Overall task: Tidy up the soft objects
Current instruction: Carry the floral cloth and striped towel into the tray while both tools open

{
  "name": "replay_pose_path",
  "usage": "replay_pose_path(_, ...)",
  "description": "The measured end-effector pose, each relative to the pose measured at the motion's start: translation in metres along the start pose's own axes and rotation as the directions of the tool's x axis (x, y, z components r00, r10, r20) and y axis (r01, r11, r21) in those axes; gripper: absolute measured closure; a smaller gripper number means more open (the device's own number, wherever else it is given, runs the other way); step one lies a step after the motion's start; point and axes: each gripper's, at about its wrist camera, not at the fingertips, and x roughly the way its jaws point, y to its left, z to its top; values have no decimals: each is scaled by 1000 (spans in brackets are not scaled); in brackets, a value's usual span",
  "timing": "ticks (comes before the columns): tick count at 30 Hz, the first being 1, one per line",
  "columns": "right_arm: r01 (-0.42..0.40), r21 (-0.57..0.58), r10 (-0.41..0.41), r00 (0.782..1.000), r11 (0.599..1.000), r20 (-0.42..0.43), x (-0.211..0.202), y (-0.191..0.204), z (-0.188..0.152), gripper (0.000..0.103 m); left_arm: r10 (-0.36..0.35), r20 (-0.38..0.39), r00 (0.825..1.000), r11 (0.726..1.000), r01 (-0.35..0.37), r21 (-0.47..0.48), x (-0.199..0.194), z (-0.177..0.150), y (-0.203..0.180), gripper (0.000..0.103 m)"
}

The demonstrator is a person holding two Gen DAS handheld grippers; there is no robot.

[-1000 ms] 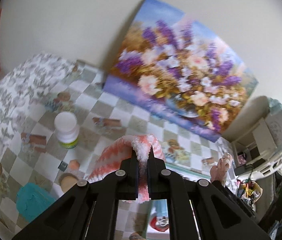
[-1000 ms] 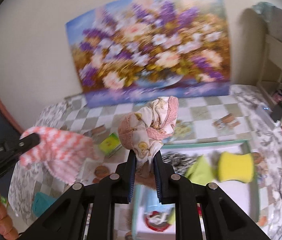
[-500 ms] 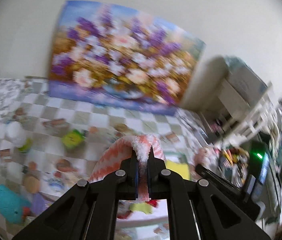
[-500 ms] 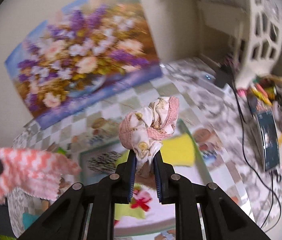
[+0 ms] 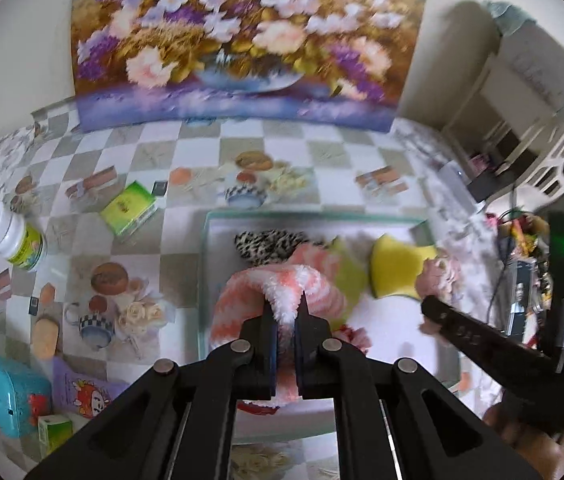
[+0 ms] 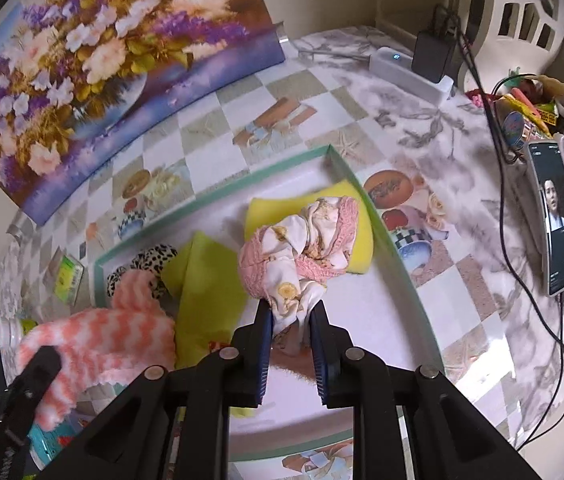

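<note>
My left gripper (image 5: 285, 312) is shut on a fluffy pink-and-white zigzag cloth (image 5: 282, 284) and holds it over the left half of a white tray with a teal rim (image 5: 202, 280). My right gripper (image 6: 292, 314) grips a floral cloth with pink lace (image 6: 302, 240) above the tray's right half; its jaws are just starting to open, with the cloth's tail still pinched between them. A yellow sponge (image 6: 274, 208), a lime-green cloth (image 6: 206, 288) and a leopard-print piece (image 6: 150, 258) lie in the tray. In the right wrist view the zigzag cloth (image 6: 94, 340) hangs at lower left.
On the checked tablecloth left of the tray stand a white bottle (image 5: 14, 236), a green box (image 5: 128, 208) and a teal case (image 5: 2, 392). A flower painting (image 5: 242, 40) leans on the wall behind. To the right lie a phone (image 6: 558, 216), cables and a power strip (image 6: 414, 72).
Both grippers have swung down and over the tray with their cloths still held. The zigzag cloth now hangs over the tray's left half and the floral cloth sits low over the yellow sponge.
</note>
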Motion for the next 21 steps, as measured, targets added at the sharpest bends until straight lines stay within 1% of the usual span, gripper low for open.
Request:
replay_pose_path(3, 3, -7, -3, 1000, 1000, 4, -2, 3, 0, 82, 7, -11, 1000, 1000, -7, 4, 2, 0, 0, 95)
replay_pose_path(5, 10, -4, -10, 1000, 1000, 12, -5, 4, 1, 75, 16, -6, 1000, 1000, -16, 18, 0, 0, -2, 91)
replay_pose_path(7, 15, -2, -15, 1000, 1000, 18, -7, 4, 3, 66, 19, -2, 1000, 1000, -19, 23, -1, 0, -3, 76)
replay_pose_path(8, 20, -2, -20, 1000, 1000, 24, -9, 5, 3, 58, 21, 3, 1000, 999, -21, 26, -3, 0, -3, 73)
replay_pose_path(9, 23, -2, -23, 999, 1000, 30, -10, 6, 3, 54, 23, 9, 1000, 999, -23, 29, -5, 1, -4, 68)
replay_pose_path(12, 27, -7, -26, 999, 1000, 44, -15, 8, 4, 53, 28, 28, 999, 999, -29, 37, -10, 2, -3, 65)
replay_pose_path(14, 29, -16, -28, 998, 999, 51, -17, 13, 4, 53, 29, 33, 999, 999, -30, 27, -11, 5, 2, 60)
replay_pose_path(15, 28, -25, -26, 998, 999, 52, -18, 16, 3, 53, 37, 35, 999, 999, -38, 13, -12, 7, 9, 55)
replay_pose_path(16, 26, -34, -25, 998, 999, 52, -18, 19, 3, 53, 55, 34, 998, 998, -55, -5, -11, 9, 17, 50)
replay_pose_path(17, 25, -48, -23, 999, 999, 49, -17, 25, 1, 53, 73, 32, 997, 997, -73, -20, -11, 10, 24, 48)
replay_pose_path(19, 24, -75, -21, 999, 997, 45, -16, 36, -1, 53, 128, 20, 992, 990, -126, -70, -10, 13, 50, 41)
replay_pose_path(21, 9, -115, -4, 999, 993, 40, -15, 51, -5, 53, 179, 5, 984, 978, -177, -113, -9, 14, 74, 40)
